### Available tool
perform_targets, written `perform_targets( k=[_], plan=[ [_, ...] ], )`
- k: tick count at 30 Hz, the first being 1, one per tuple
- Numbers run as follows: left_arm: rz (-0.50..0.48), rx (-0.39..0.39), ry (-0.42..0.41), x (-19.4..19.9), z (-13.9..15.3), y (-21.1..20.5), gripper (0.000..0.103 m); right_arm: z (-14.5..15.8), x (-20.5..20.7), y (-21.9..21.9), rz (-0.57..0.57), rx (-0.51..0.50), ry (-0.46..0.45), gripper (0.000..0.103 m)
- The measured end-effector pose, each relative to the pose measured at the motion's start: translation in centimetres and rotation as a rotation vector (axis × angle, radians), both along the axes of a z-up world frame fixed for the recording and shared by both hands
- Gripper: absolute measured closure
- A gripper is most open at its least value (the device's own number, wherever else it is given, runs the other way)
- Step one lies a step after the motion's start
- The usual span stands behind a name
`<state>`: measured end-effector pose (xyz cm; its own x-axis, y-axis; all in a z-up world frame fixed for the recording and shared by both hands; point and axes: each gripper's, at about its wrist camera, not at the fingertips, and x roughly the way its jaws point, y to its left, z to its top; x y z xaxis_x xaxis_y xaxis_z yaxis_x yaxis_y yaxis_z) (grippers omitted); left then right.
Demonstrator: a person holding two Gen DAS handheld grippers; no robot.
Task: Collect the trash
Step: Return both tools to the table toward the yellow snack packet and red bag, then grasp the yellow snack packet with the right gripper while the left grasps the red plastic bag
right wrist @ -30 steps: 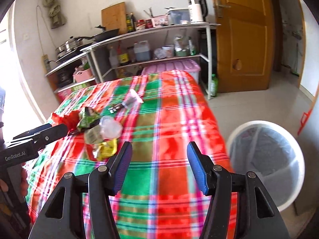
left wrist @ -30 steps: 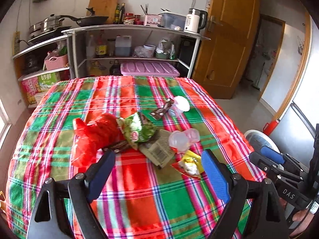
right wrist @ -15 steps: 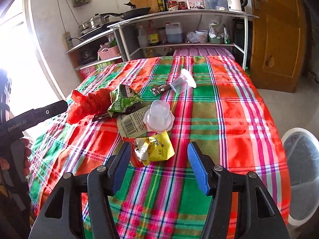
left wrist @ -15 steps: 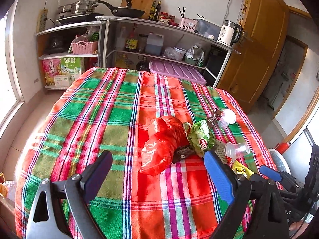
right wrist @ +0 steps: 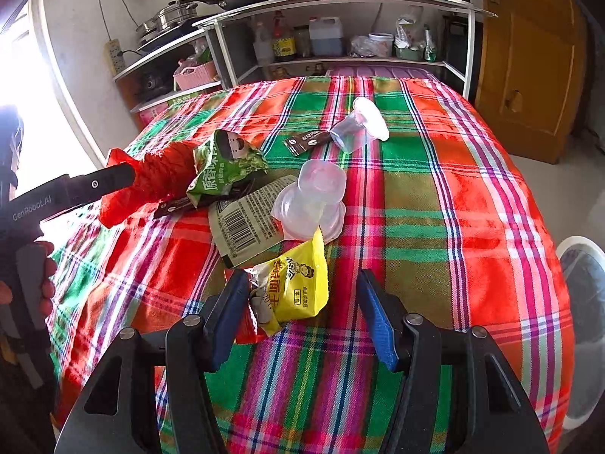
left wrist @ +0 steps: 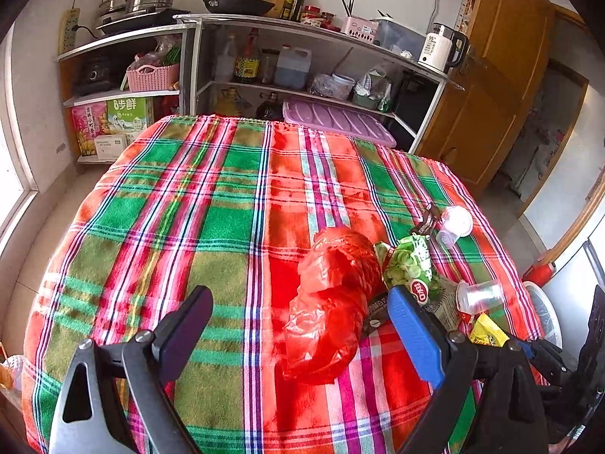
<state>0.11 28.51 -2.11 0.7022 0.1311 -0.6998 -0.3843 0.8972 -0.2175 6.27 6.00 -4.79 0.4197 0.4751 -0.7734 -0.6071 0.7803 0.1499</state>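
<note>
Nothing collected yet, apparently: red plastic bag [left wrist: 332, 302], yellow snack packet [right wrist: 298, 283] and cups remain on the tabletop [left wrist: 211, 219]; both jaws wide, empty.

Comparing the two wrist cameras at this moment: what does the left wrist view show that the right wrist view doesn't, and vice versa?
Only the left wrist view: the left gripper from behind, jaws open around the red plastic bag.

Only the right wrist view: the right gripper, jaws open, the yellow snack packet between them, and the hand holding the other tool.

Both: the plaid tablecloth, green snack bag, clear cups and kitchen shelves.
</note>
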Motion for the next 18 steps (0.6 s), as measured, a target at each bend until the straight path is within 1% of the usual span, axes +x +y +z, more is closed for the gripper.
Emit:
perform_targets(
  k=[8, 13, 15, 16, 17, 18],
  plan=[
    [-0.032, 0.018, 0.037, 2.1, -0.8, -0.3, 0.008, -0.2, 0.4, 0.0, -0.007, -0.005, 0.008, 0.043],
    [-0.035, 0.02, 0.039, 2.6, -1.1, -0.4, 0.009, -0.2, 0.3, 0.2, -0.011, -0.017, -0.001, 0.043],
    [-0.041, 0.018, 0.028, 2.5, -1.0, -0.5, 0.014, -0.2, 0.2, 0.2, -0.013, -0.016, -0.001, 0.044],
    [-0.047, 0.021, 0.027, 2.6, -1.0, -0.5, 0.023, -0.2, 0.2, 0.1, -0.015, -0.016, -0.002, 0.046],
    [-0.055, 0.021, 0.026, 2.6, -0.9, -0.6, 0.03, -0.2, 0.2, 0.1, -0.019, -0.018, -0.004, 0.051],
    [-0.06, 0.016, 0.027, 2.7, -0.9, -0.6, 0.032, -0.2, 0.2, 0.0, -0.022, -0.018, -0.004, 0.057]
  ],
)
